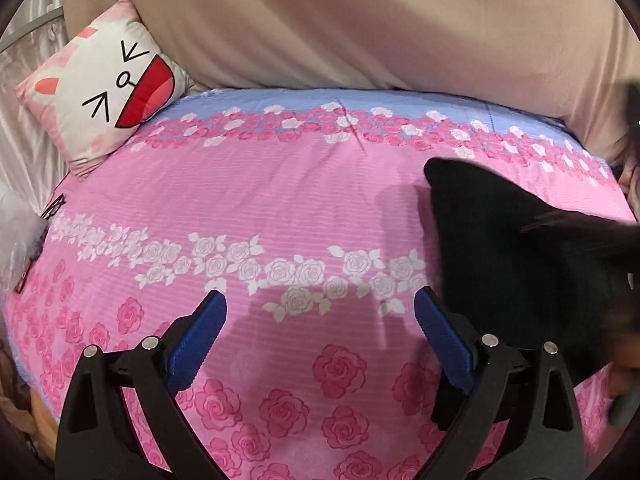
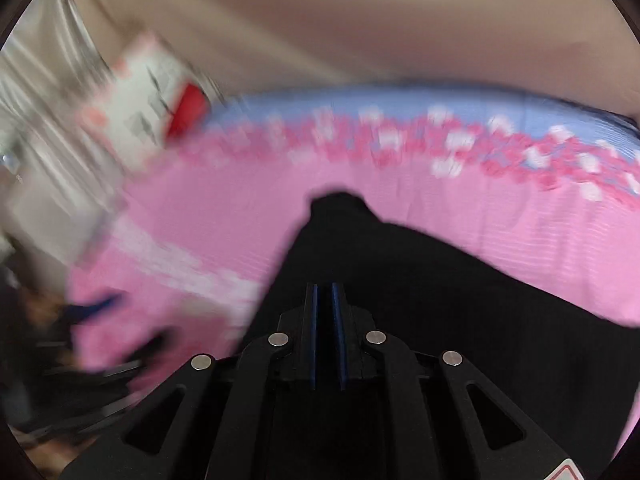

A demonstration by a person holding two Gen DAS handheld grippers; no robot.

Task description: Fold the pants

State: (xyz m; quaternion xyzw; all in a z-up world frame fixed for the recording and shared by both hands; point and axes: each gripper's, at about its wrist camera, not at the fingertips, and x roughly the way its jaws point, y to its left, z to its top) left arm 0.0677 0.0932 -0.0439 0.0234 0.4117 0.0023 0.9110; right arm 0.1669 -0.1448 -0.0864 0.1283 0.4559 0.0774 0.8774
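1. The pants (image 1: 512, 256) are one dark black garment of soft, matte cloth with no pattern. They lie on the right part of the bed, bunched into a pointed, tent-like fold.
2. The left gripper (image 1: 320, 312) has two black plastic arms with round metal rivets. Its two blue ribbed pads (image 1: 198, 340) stand wide apart with nothing between them, above the sheet and just left of the pants.
3. The right gripper (image 2: 325, 296) has its two blue-edged fingers pressed almost together, with only a thin dark slit between. Black cloth of the pants (image 2: 420, 280) surrounds the tips and the gripper appears to be pinching it; this view is smeared by motion.
4. The bedsheet (image 1: 280, 184) is pink, finely striped cotton-like fabric. It carries a band of white roses, larger pink roses nearer the camera and a pale blue strip along the far edge.
5. One square cushion (image 1: 100, 100) sits at the far left corner, white and pink with a cartoon cat face and a red mouth.
6. A beige draped cloth (image 1: 340, 20) hangs behind the bed in smooth folds.
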